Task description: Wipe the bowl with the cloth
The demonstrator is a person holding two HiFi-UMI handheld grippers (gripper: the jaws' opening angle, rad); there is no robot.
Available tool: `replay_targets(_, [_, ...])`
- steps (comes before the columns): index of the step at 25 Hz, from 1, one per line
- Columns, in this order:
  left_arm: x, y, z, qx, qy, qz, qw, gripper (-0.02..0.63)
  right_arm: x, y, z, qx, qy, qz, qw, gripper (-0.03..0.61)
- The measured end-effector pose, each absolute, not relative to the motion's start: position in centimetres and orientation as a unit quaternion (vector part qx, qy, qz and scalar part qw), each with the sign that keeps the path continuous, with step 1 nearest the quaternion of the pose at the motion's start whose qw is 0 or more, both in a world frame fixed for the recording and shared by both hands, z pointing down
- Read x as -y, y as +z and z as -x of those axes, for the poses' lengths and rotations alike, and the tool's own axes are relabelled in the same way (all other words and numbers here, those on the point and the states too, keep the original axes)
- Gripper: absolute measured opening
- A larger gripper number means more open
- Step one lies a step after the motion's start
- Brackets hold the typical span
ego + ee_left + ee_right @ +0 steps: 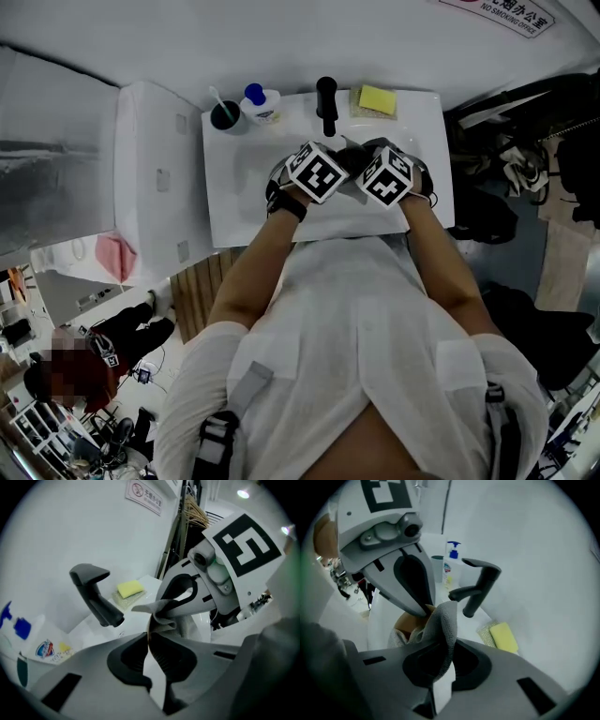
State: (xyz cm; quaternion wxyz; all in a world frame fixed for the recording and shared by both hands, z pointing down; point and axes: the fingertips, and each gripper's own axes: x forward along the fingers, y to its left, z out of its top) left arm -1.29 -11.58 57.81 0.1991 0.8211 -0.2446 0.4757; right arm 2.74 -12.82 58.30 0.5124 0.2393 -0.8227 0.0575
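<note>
left gripper (150, 632) and right gripper (446, 648) both pinching the grey cloth (445, 620); black faucet (326, 105) and yellow sponge (377, 98) at the sink (234, 216) back edge, sign (511, 13) says "NO SMOKING OFFICE".

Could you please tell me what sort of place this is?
Probably a washroom: a white sink with a black faucet, a yellow sponge on its back ledge, and a pump bottle beside a cup.

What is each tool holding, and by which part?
The right tool pinches a fold of the grey woven cloth. The left tool is shut on what looks like the rim of the brown bowl.
</note>
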Motion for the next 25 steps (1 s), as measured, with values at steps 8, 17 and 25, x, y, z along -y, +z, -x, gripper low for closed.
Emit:
replay_targets(8, [12.3,57.2,0.2,0.213,0.48,-0.839,0.143,0.028,12.2,58.2,-0.1,0.836,0.025,-0.189,0.515,0.035])
replay_targets(17, [15.0,56.5,4.0,0.353,0.312,-0.829,0.302,0.146,15.7,57.4,-3.9,0.827,0.222,-0.344,0.386,0.035])
replay_targets(25, [14.1,57.2,2.7,0.351,0.331,-0.818,0.313,0.111,16.3,56.8,-3.7,0.822,0.226,-0.383,0.356,0.035])
